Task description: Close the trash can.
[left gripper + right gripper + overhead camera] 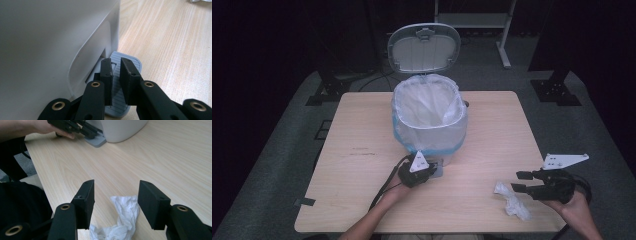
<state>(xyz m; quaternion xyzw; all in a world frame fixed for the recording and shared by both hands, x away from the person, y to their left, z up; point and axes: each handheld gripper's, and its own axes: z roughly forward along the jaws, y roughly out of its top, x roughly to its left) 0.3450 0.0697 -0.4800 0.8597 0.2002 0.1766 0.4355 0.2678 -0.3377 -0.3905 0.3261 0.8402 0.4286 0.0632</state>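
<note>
Your right gripper point(113, 203) hovers low, jaws wide, empty, over the crumpled tissue point(120, 220); your left gripper point(116, 75), nearly closed, presses the bin's pedal point(120, 100).

A: Bin point(428, 125) stands mid-table point(362, 130), toward the far edge; lid point(424, 48) up behind it; bag point(427, 102) inside, lapping over the rim.

B: Pedal point(122, 82) at the bin's near foot; left gripper point(418, 170) on it, jaws resting atop.

A: Crumpled tissue point(512, 200) lies near-right, well apart from the bin; right gripper point(524, 181) just right of it, jaws straddling above.
</note>
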